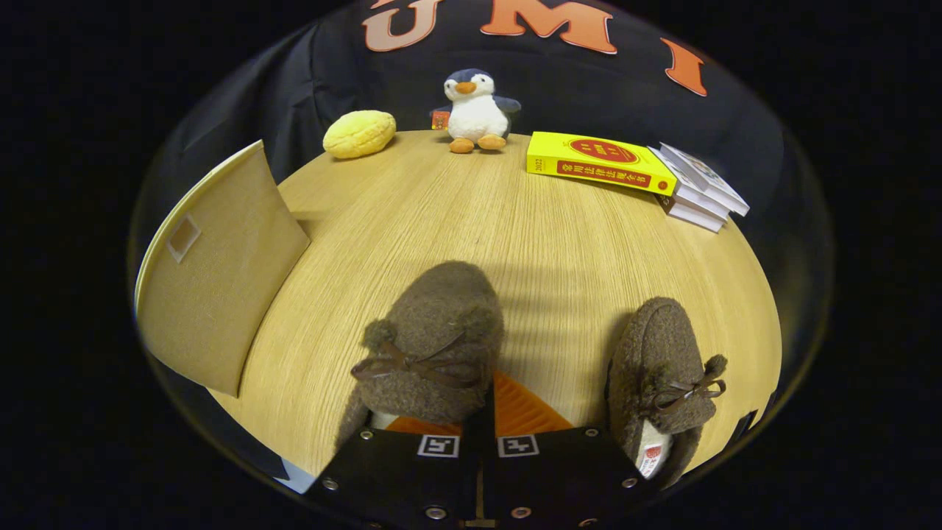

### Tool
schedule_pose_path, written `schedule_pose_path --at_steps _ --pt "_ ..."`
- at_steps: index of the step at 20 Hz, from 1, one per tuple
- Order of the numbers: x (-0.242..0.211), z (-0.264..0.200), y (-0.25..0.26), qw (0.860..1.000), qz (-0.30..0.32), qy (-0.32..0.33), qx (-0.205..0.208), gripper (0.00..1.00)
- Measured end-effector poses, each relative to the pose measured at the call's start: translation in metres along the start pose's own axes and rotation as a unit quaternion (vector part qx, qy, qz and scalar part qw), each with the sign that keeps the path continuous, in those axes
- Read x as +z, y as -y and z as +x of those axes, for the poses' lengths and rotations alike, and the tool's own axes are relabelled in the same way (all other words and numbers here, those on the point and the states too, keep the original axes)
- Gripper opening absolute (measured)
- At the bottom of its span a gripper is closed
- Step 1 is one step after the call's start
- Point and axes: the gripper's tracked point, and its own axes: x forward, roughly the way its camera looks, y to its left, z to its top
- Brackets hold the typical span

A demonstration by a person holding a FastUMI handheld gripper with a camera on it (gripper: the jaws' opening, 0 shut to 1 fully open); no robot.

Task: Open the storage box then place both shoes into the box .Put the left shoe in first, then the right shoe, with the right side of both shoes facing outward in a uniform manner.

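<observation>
Two brown fuzzy shoes with small bows lie on the wooden table (pixel 559 243). One shoe (pixel 434 338) is directly at my gripper (pixel 482 403), toe pointing away. The fingers are closed on the side wall of its opening, one pad inside the shoe and one outside. The other shoe (pixel 662 368) lies to the right of the fingers, apart from them, its white inner label showing. The beige fabric storage box (pixel 221 272) stands to the left of the held shoe. Its flap with a small fastening patch faces me, and its inside is hidden.
Beyond the shoes, at the table's far edge, sit a yellow bun-shaped toy (pixel 359 134), a plush penguin (pixel 477 110), a yellow book (pixel 600 162) and a stack of white books (pixel 699 188). Bare tabletop lies between the shoes and these things.
</observation>
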Motion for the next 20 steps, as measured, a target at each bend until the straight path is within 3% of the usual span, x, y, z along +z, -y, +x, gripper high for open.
schedule_pose_path --at_steps 4,10,15,20 --pt "0.016 -0.027 -0.008 0.999 0.037 -0.004 0.008 0.03" --pt "0.086 -0.091 -0.046 0.997 0.065 0.028 0.042 0.03" --pt "0.14 -0.131 -0.108 0.993 0.066 0.038 0.086 0.03" --pt "0.169 -0.137 -0.183 0.992 0.048 0.031 0.116 0.03"
